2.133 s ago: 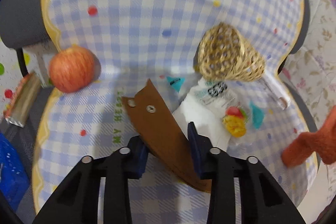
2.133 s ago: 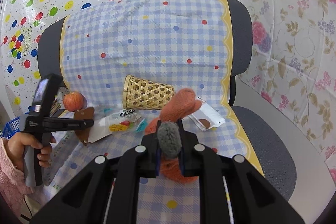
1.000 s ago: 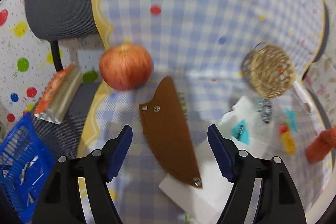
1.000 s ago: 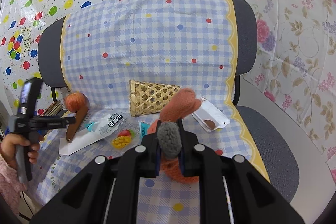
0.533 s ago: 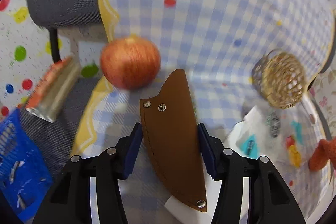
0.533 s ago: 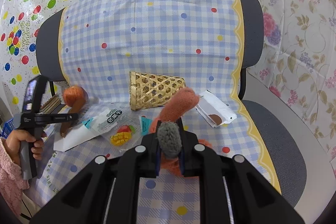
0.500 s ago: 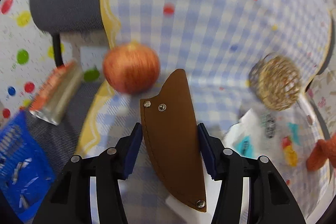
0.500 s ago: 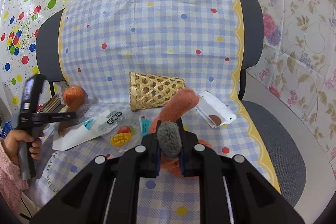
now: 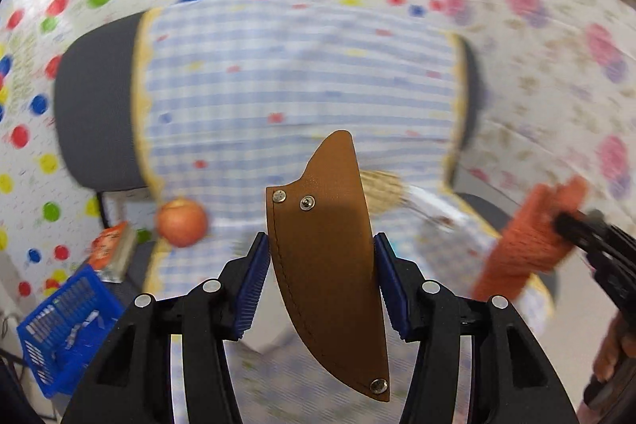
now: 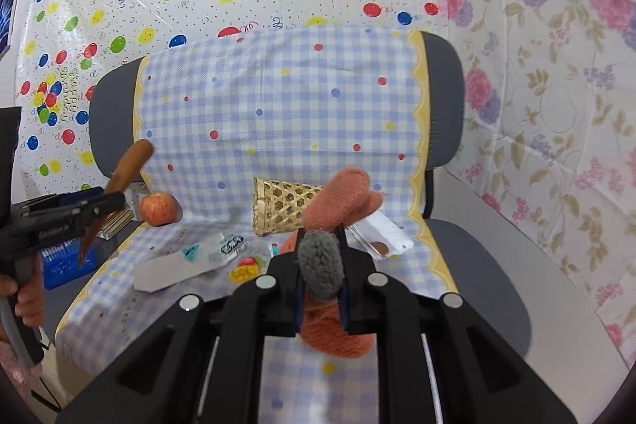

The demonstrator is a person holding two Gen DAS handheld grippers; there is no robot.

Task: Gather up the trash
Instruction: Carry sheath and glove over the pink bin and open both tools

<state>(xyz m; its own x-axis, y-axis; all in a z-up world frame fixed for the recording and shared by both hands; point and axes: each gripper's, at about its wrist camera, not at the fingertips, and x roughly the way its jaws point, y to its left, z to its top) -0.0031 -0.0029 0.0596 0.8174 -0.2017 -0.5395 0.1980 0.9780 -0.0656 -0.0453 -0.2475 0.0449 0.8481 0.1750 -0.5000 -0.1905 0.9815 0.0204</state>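
My left gripper point(image 9: 322, 281) is shut on a brown leather sheath point(image 9: 330, 265) and holds it in the air above the chair seat; it also shows in the right wrist view point(image 10: 119, 185). My right gripper point(image 10: 321, 277) is shut on an orange and grey knitted glove point(image 10: 338, 209), also seen in the left wrist view point(image 9: 528, 245). On the checked seat cloth point(image 10: 278, 98) lie a white paper wrapper point(image 10: 171, 269), a clear fruit snack packet point(image 10: 238, 257) and a white wrapper with a brown spot point(image 10: 381, 233).
A red apple point(image 10: 158, 208) and a woven bamboo basket on its side point(image 10: 284, 211) lie on the seat. A blue plastic crate point(image 9: 67, 328) stands on the floor left of the chair, with a foil packet point(image 9: 113, 249) near it.
My left gripper closed on the brown sheath and lifted it off the seat, tilting upward. My right gripper kept hold of the glove and drew back a little.
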